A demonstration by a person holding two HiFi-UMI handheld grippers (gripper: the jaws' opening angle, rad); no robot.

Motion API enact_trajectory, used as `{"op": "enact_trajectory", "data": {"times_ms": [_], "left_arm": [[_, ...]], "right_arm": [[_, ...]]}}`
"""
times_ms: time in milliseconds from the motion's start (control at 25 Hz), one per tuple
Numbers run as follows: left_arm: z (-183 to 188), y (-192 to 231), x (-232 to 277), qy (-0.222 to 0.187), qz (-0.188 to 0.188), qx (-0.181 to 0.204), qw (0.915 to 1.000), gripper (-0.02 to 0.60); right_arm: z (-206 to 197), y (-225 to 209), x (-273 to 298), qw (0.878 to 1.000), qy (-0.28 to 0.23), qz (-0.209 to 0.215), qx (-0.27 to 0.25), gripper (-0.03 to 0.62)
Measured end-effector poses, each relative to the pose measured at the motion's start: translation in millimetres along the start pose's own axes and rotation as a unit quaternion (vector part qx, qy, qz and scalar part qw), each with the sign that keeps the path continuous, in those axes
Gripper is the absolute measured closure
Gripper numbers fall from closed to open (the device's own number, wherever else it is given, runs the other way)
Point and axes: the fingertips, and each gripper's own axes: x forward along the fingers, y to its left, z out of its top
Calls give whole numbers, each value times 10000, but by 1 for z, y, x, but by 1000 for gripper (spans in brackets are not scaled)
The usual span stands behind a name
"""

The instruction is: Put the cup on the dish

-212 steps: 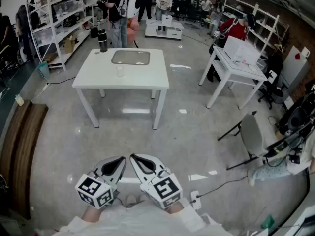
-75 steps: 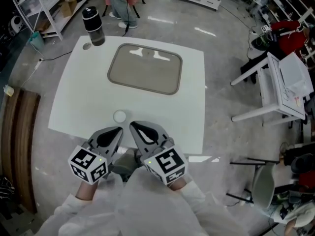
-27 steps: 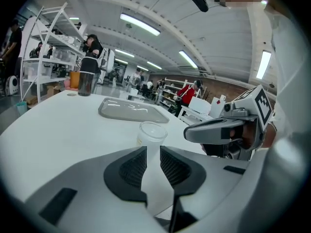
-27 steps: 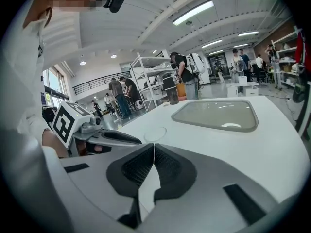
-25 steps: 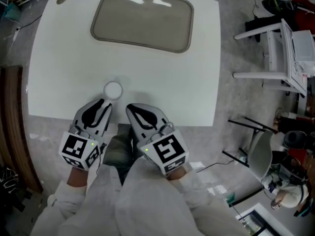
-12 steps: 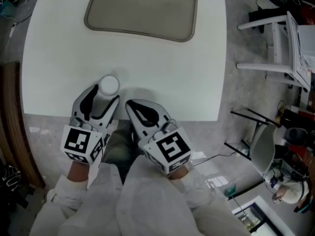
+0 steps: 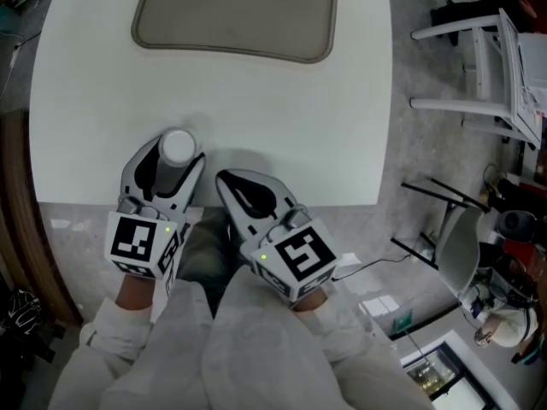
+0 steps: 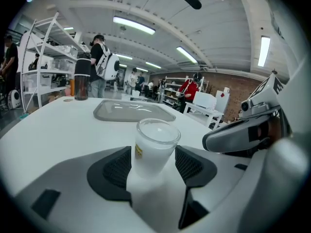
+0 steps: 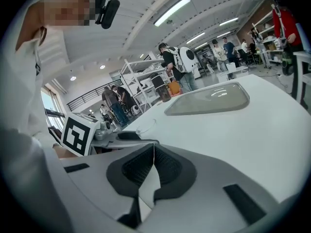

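Note:
A small clear cup (image 7: pixel 178 146) stands upright on the white table (image 7: pixel 282 118) near its front edge. My left gripper (image 7: pixel 177 157) is open around it. Its jaws have just been opening, and the cup (image 8: pixel 154 143) stands between the black pads (image 8: pixel 115 166) without being squeezed. The dish, a flat grey tray (image 7: pixel 235 15), lies at the far side of the table, also seen as the tray (image 8: pixel 133 111) in the left gripper view and the tray (image 9: pixel 209 100) in the right one. My right gripper (image 7: pixel 225 181) is shut and empty just right of the left one, its pads (image 9: pixel 167 166) pressed together.
A black flask (image 8: pixel 81 81) stands at the table's far left corner. Another white table (image 7: pixel 479 58) and a chair (image 7: pixel 457 254) are off to the right, a wooden bench (image 7: pixel 13 229) to the left. People and shelving (image 8: pixel 43 72) fill the background.
The left gripper has moved forward so its jaws now straddle the cup, and they have spread wide. The right gripper has hardly moved.

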Motion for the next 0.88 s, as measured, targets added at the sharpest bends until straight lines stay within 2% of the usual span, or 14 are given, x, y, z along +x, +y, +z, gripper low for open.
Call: {"op": "enact_trajectory", "data": {"times_ms": [880], "left_arm": [[6,-3,25,-4,-85,330,9994,318]], "right_arm": [[0,-29,-10,9999,10,-149,36,579]]}}
